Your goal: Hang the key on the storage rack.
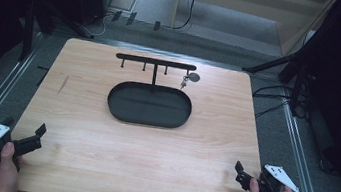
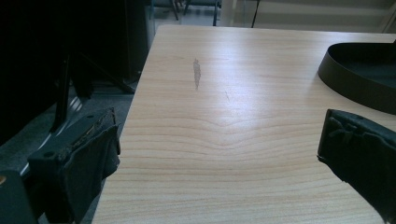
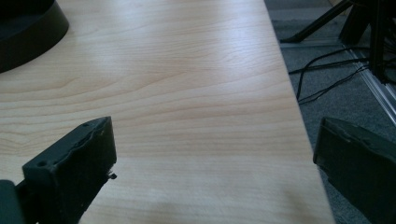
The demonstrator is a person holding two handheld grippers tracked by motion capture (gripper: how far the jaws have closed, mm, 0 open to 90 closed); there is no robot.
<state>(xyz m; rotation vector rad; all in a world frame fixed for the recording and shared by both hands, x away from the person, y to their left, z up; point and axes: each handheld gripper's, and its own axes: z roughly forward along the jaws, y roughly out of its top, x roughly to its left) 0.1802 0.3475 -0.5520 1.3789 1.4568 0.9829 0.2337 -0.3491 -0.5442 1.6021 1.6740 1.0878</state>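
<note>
A black oval tray lies at the middle of the wooden table. From its far side rises a black T-shaped rack with several hooks. A small key with a round tag hangs at the rack's right end. My left gripper rests over the table's near left corner, open and holding nothing. My right gripper sits over the near right corner, also open with nothing in it. In the left gripper view the left gripper faces bare wood, the tray at far right. The right gripper sees the tray at top left.
Grey carpet surrounds the table, with metal rails along both sides. Black stand legs and cables lie past the right edge; cables show again in the right gripper view. A dark scuff marks the wood at left.
</note>
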